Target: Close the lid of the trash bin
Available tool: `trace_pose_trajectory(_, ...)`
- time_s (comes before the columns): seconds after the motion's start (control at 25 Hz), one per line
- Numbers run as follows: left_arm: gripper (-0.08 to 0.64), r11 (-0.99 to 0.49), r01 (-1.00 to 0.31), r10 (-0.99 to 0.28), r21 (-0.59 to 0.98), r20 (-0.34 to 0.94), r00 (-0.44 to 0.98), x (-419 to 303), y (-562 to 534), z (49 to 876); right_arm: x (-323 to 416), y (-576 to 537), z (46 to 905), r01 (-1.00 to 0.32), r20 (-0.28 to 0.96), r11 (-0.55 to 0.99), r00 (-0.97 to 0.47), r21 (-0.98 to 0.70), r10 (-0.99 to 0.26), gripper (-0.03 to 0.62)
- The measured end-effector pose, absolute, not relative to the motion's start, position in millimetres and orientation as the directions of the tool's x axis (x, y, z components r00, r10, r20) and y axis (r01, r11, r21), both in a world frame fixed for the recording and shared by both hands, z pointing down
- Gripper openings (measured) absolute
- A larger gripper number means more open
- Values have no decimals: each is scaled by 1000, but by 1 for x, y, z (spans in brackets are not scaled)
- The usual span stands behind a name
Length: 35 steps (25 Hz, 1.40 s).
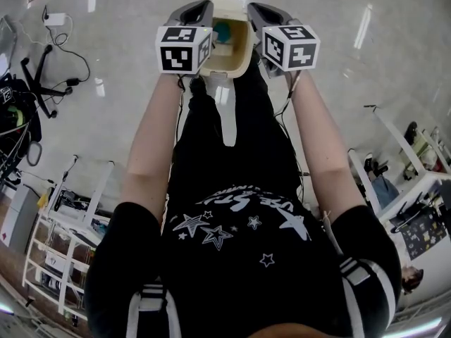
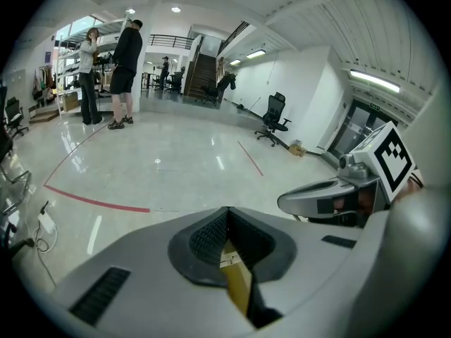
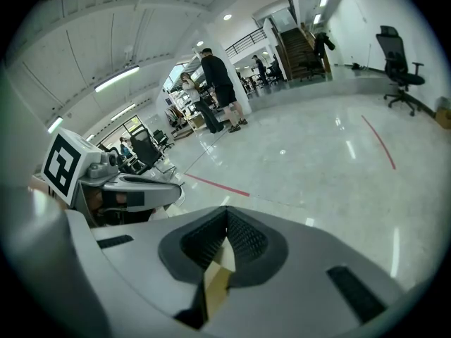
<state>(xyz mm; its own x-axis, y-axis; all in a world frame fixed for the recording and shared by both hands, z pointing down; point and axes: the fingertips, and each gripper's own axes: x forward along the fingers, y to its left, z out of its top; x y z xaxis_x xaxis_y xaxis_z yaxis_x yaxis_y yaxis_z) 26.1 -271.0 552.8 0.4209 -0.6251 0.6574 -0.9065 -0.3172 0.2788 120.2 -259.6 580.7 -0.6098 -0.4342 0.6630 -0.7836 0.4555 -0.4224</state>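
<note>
The person holds the cream trash bin [image 1: 240, 56] out in front of the body, over the glossy grey floor [image 1: 127, 20], with one gripper on each side of it. The left gripper [image 1: 204, 13] sits against the bin's left wall and the right gripper [image 1: 257, 13] against its right wall. The bin's mouth is uncovered, and something blue-green [image 1: 223, 31] shows inside. A long pale flap [image 1: 229, 118] reaches from the bin's near side over the black trousers (whether this is the lid cannot be told). In the left gripper view the left gripper [image 2: 227, 248] has its jaws pressed together on a thin tan-cream slab [image 2: 238, 287], apparently the bin's wall, and the right gripper [image 2: 331, 199] shows close by. In the right gripper view the right gripper [image 3: 224, 248] is likewise clamped on a pale slab [image 3: 215, 284], with the left gripper [image 3: 134, 189] just beside it. Two people [image 2: 127, 72] stand far off across the hall, beyond a red floor line [image 2: 95, 201], and an office chair [image 2: 275, 118] stands by the white wall.
</note>
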Motion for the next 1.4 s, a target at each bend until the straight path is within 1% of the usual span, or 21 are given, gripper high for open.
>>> trace_pose_trajectory(0.2, 11, -312, -901, -617, 300, 658, 432, 30, -255, 555, 122, -244, 584, -786, 671, 443, -608, -432, -425, 5)
trace_pose_trajectory(0.64, 11, -315, -883, -553, 348, 689, 469, 27, -188, 578, 114, -185, 605, -798, 712, 410, -589, -441, -381, 5)
trace_pose_trajectory(0.96, 11, -317, -875, -520, 365, 705, 482, 26, -157, 598, 116, -158, 620, -820, 725, 361, -565, -443, -394, 6)
trace_pose_trajectory(1.4, 11, -325, -864, -474, 385, 724, 502, 26, -115, 632, 113, -109, 659, -835, 756, 296, -548, -464, -358, 5)
